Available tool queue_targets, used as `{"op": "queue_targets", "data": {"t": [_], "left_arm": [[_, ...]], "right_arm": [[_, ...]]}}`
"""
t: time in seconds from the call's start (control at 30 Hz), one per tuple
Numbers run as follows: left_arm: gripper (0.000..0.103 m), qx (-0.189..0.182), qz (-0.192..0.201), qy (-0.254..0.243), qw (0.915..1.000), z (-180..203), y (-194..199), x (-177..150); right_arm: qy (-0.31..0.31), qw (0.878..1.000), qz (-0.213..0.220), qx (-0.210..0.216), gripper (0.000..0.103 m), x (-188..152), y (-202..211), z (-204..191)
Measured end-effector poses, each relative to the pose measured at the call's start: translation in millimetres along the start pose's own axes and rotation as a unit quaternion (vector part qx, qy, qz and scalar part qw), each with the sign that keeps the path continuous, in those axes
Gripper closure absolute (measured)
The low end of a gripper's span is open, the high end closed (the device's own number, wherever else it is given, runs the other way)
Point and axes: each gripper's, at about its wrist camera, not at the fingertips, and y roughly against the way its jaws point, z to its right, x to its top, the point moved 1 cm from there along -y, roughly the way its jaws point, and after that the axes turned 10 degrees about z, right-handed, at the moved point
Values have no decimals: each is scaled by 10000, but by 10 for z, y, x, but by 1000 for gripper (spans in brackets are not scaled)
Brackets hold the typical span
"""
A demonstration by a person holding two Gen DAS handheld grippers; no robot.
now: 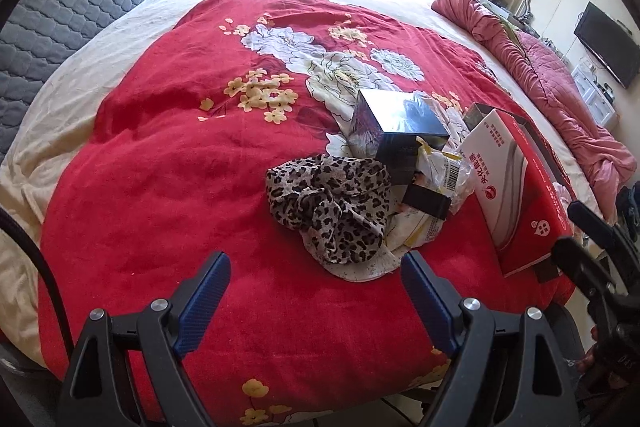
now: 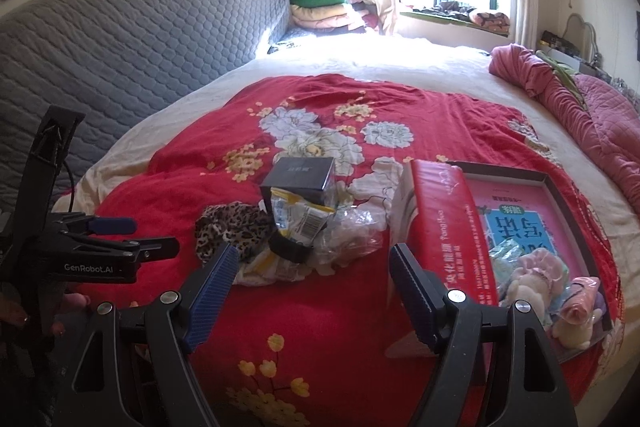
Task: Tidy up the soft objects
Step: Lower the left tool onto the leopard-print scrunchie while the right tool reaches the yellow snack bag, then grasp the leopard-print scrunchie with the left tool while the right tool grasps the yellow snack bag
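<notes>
A leopard-print cloth [image 1: 332,207] lies crumpled on the red floral blanket [image 1: 180,167], also in the right wrist view [image 2: 230,227]. My left gripper [image 1: 316,291] is open and empty, just short of the cloth. My right gripper [image 2: 312,279] is open and empty, above the blanket before the pile. A red box [image 2: 444,223] stands by an open tray [image 2: 560,195] holding several small plush toys [image 2: 536,287]. The left gripper shows from the side in the right wrist view [image 2: 116,227].
A black box [image 1: 400,123], plastic wrappers [image 1: 444,171] and a small black item [image 1: 426,201] sit behind the cloth. A pink quilt [image 1: 560,87] lies along the right bed edge. A grey padded headboard [image 2: 120,39] is at left; folded bedding [image 2: 324,11] is stacked far back.
</notes>
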Motion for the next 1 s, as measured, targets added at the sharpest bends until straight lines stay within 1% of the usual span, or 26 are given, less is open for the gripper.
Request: {"op": "queue_targets", "data": {"t": [0.17, 0.23, 0.3, 0.43, 0.6, 0.67, 0.7, 0.77, 0.87, 0.9, 1.0], "left_arm": [[16, -8, -196, 305, 9993, -136, -293, 47], [16, -44, -197, 444, 9988, -192, -371, 68], [16, -158, -183, 550, 9982, -245, -441, 81], [17, -164, -184, 690, 9973, -334, -580, 96], [29, -263, -180, 684, 9971, -360, -709, 145], [35, -319, -152, 676, 9971, -362, -745, 160], [37, -327, -156, 673, 9971, -364, -759, 163], [46, -410, -174, 682, 9967, -361, -794, 169], [53, -552, -223, 781, 9952, -373, -839, 167], [54, -563, -222, 790, 9950, -377, -842, 166], [65, -594, -184, 846, 9945, -415, -842, 168]], "right_arm": [[135, 9995, -283, 45, 24, -88, -293, -146], [156, 9994, -317, 61, 24, -101, -398, -177], [164, 9990, -403, 46, 24, -115, -514, -199], [174, 9986, -506, -35, 24, -125, -721, -212], [164, 9981, -567, -194, 24, -114, -923, -198], [140, 9978, -602, -246, 24, -109, -1002, -188], [120, 9977, -608, -279, 24, -105, -1036, -180], [102, 9973, -640, -340, 24, -97, -1108, -171], [62, 9965, -763, -344, 24, -115, -1233, -176], [59, 9962, -787, -357, 24, -120, -1271, -183], [67, 9971, -688, -321, 26, -126, -1325, -225]]}}
